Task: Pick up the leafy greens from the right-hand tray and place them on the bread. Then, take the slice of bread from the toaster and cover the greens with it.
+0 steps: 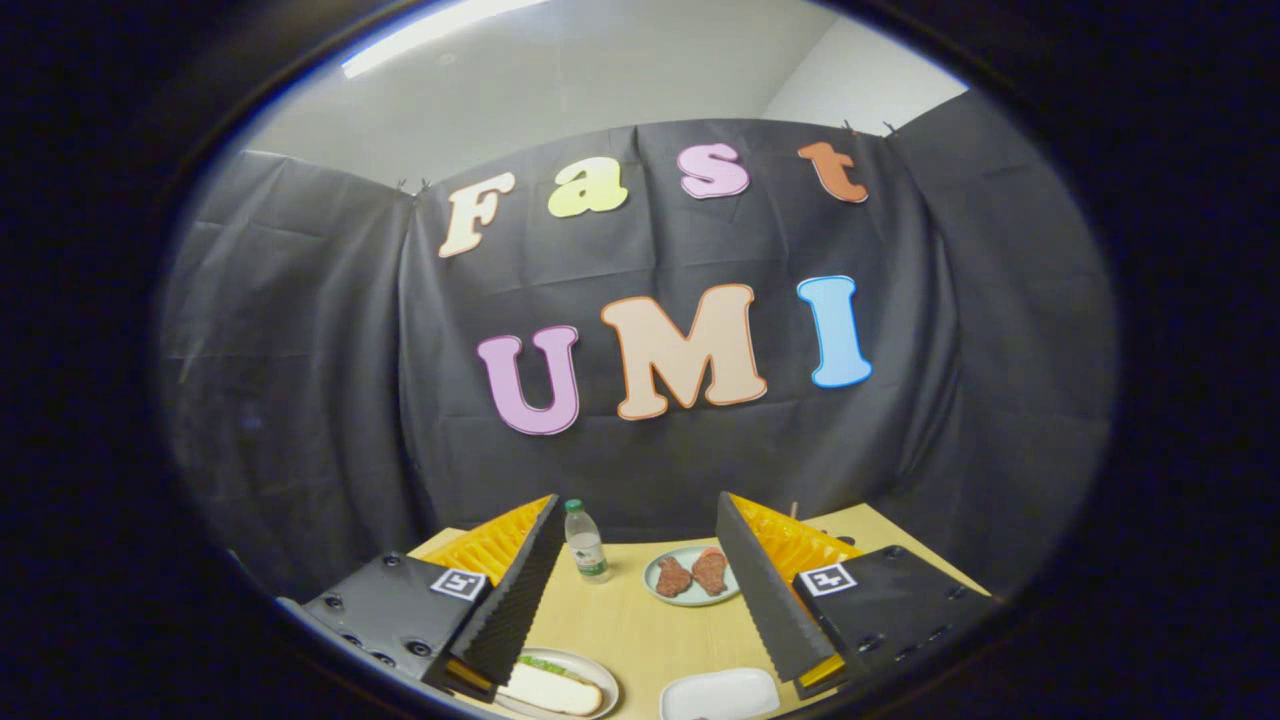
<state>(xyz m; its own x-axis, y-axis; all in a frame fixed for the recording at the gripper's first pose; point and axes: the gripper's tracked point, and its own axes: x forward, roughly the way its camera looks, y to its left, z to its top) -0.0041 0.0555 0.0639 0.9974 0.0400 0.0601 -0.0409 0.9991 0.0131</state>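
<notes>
Gripper (640,590) fingers spread wide apart, nothing between them, held above the light wooden table (630,630).

Round white plate (600,690) sits below and close in, by the left finger's tip. On it lies a pale bread slice (550,692) with a strip of leafy greens (545,663) showing along its far edge; long axis runs roughly crosswise to the fingers. Looks like greens are already on the bread, though the finger hides part of it.

White rounded tray (720,693) near the right finger's tip; contents cut off.

Beyond the fingers: pale green plate (655,592) with two brown meat pieces (692,573), clear plastic bottle (586,543) left of it.

Can't say which way the toaster lies from the gripper, so the top-slice move has no target.
</notes>
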